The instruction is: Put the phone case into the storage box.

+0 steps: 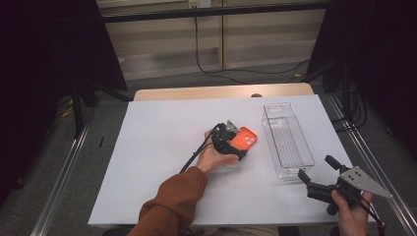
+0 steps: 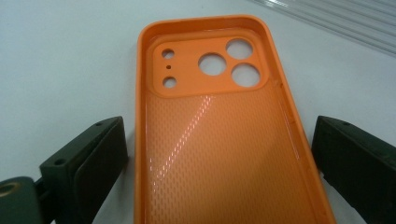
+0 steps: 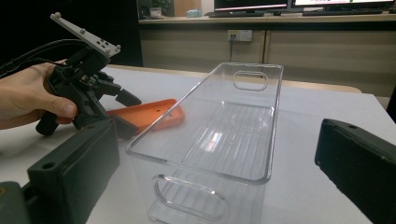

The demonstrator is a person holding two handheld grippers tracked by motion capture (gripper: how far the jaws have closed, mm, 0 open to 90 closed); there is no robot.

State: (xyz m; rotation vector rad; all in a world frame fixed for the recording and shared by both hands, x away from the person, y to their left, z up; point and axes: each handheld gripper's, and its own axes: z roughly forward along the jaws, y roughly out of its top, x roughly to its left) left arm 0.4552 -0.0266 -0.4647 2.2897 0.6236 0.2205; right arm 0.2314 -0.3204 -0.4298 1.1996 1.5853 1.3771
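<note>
An orange phone case (image 1: 245,137) lies inside-up on the white table cover, its camera holes at the far end (image 2: 219,140). My left gripper (image 1: 238,142) is open around it, one jaw on each long side with a small gap to each edge (image 2: 219,125). A clear plastic bin (image 1: 306,147) stands just right of the case, empty, its long side running away from me. My right gripper (image 1: 315,167) is open at the bin's near end, pointing at it (image 3: 217,130). The right gripper view also shows the case (image 3: 154,114) and the left gripper (image 3: 130,114) beside the bin (image 3: 276,116).
The white cover (image 1: 162,147) spans the wooden table (image 1: 196,92), with wide bare room left of the case. Metal rails run along both table sides. Cables lie on the floor behind the table. A strip of the bin (image 2: 345,18) crosses the left gripper view's top right.
</note>
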